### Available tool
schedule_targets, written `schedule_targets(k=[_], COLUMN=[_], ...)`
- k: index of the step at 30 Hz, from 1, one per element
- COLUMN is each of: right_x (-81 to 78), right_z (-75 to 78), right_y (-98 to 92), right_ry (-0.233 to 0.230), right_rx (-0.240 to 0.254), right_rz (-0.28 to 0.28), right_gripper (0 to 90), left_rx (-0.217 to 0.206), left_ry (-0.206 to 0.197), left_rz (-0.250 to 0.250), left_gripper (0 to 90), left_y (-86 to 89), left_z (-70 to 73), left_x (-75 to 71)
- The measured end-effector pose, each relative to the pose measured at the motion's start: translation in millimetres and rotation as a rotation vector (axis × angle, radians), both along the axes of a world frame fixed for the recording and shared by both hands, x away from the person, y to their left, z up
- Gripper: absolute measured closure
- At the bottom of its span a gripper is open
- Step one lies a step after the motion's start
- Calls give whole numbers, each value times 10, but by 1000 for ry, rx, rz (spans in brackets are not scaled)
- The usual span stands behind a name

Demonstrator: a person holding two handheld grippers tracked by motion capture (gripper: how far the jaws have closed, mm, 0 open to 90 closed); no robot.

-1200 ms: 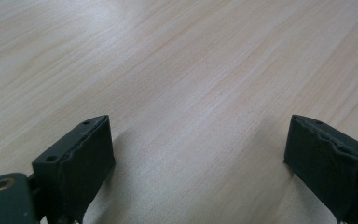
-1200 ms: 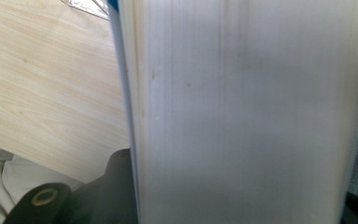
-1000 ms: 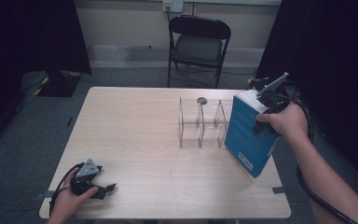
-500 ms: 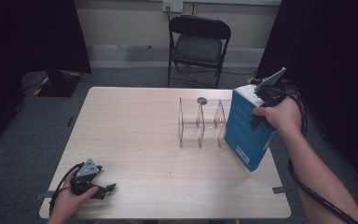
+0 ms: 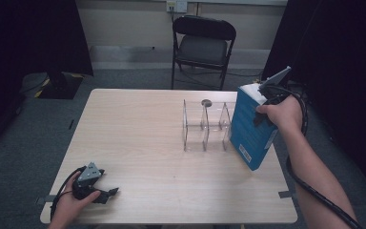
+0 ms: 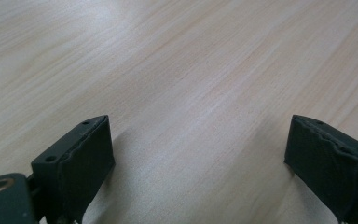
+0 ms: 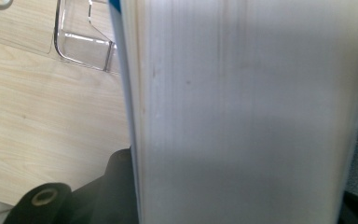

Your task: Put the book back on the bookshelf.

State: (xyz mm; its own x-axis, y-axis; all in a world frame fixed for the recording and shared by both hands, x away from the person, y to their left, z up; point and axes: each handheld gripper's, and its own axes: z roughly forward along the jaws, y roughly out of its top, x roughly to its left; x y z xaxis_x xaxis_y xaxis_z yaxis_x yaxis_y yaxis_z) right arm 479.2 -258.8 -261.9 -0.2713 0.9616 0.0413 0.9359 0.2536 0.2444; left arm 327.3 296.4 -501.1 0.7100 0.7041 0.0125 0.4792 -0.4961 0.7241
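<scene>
Since the earlier frames, my right hand is carrying the thick blue-covered book point(image 5: 251, 129) leftward, toward the clear acrylic divider rack point(image 5: 205, 126); my left hand is keeping its place.

Item, nearest: my left gripper point(image 5: 106, 193) is lying low on the pale wood-grain table point(image 5: 138, 138), close to the near left corner, its grey three-cornered plate on top and its black cable looping beside my hand. In the left gripper view point(image 6: 198, 158) its two black jaws are standing wide apart, released, with bare tabletop between them and nothing gripped.

Item, middle distance: my right gripper point(image 5: 259, 107) is clenching the book. In the high view the book is hanging tilted above the table's right side, its upper end at my hand and its lower corner swinging toward the near right edge, just beside the rack's right end; whether it is touching the rack I cannot tell. In the right gripper view the book's white page block point(image 7: 247, 112) is standing between my black jaws, with a thin strip of blue cover along its left edge and the rack's clear base point(image 7: 81, 39) lying beyond on the wood.

Item, beyond the book: the rack is standing upright on the table with its slots holding nothing, and a small round dark disc point(image 5: 206, 102) is lying just behind it.

Item, farthest: a black folding chair point(image 5: 202, 45) is standing on the grey floor past the table's far edge.
</scene>
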Motion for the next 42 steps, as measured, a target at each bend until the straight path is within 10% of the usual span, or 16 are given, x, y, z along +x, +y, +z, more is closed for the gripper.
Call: schedule_targets(k=[42], right_x=[331], right_z=[-120], right_y=[150], right_ry=[-43], right_rx=[16], right_rz=[-61], right_gripper=[615], left_rx=[-6], left_ry=[11], left_rz=[-12], left_gripper=[63], left_y=[-3], left_z=[-3], left_x=[5])
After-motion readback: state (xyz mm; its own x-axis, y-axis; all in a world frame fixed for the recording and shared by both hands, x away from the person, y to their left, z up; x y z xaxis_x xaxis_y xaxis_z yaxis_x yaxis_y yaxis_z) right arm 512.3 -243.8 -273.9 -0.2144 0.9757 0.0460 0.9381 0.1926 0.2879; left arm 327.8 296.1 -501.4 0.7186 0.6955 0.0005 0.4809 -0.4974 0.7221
